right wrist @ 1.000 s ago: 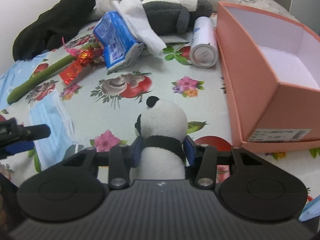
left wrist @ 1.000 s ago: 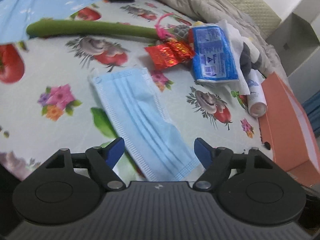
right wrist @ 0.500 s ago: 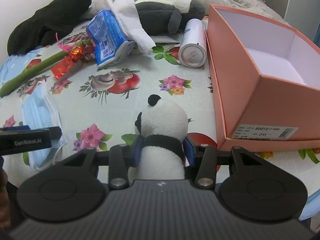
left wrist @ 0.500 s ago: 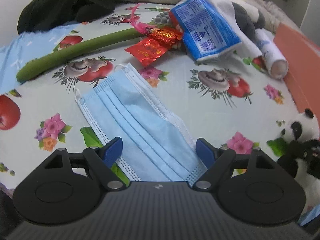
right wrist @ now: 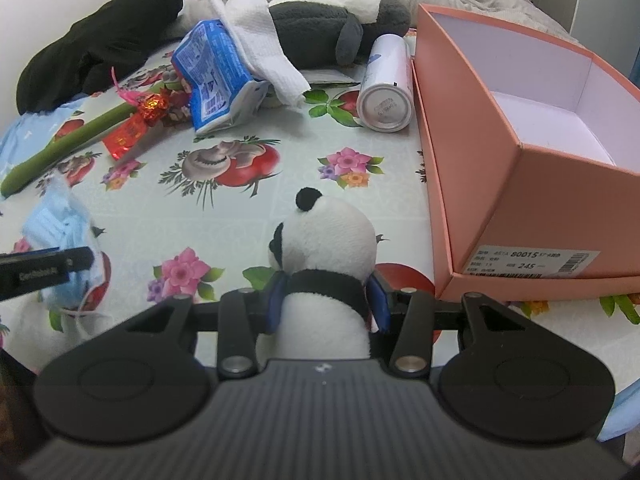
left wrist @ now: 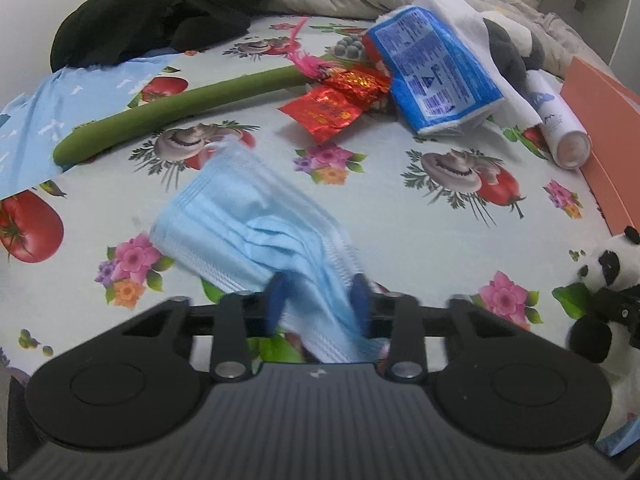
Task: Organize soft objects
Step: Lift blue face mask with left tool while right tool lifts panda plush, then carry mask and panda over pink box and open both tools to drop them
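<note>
Left tool: jaws closing on the near end of a blue face mask, which is bunched between the blue pads; edges motion-blurred. The mask's long axis runs from the tool away and leftward over the flowered bed sheet; its far end lifts off the sheet.

Right tool: clamped at a middling width round the neck of a small panda toy. The toy stands upright, head away from the camera; its lower body is hidden behind the tool.

Pink box: open, just right of the panda toy, cut off at the right edge. Label partly readable: "80015", "245"; the rest too small.

White can: lying on its side beside the box's far corner.

Blue tissue pack: print unreadable.

Red wrapper, green stalk.

Black cloth: at the far edge, partly out of view.
</note>
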`<state>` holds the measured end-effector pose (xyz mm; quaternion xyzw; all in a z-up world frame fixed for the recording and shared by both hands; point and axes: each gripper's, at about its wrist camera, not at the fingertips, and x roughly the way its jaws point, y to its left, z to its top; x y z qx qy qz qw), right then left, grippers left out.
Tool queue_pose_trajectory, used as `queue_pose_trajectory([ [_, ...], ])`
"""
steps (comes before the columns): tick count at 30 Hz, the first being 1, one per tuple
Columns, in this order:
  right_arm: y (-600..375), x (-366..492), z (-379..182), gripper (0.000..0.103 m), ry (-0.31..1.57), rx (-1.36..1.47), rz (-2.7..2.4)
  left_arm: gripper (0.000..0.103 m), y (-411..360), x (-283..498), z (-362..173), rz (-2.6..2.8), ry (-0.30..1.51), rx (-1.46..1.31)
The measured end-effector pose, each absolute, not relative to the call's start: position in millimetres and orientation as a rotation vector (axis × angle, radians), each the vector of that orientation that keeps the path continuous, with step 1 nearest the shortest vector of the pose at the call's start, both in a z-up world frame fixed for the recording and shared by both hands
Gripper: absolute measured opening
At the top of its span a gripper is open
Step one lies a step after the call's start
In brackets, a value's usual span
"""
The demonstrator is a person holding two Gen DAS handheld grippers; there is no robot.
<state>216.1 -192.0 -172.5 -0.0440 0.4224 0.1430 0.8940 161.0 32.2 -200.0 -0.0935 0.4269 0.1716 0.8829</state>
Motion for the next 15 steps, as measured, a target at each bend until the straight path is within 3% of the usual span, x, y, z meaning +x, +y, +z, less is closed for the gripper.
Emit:
queue_pose_trajectory([
  [3, -192, 216, -171, 0.046, 0.883, -0.084, 0.298, 0.012, 39, 159, -198, 0.355, 0.883, -0.205],
  [5, -192, 214, -168, 0.046, 0.886, -0.080, 0.298, 0.009, 43, 159, -196, 0.345, 0.887, -0.228],
  [15, -190, 209, -135, 0.046, 0.858, -0.062, 0.325, 0.008, 40, 154, -170, 0.237, 0.898, -0.301],
])
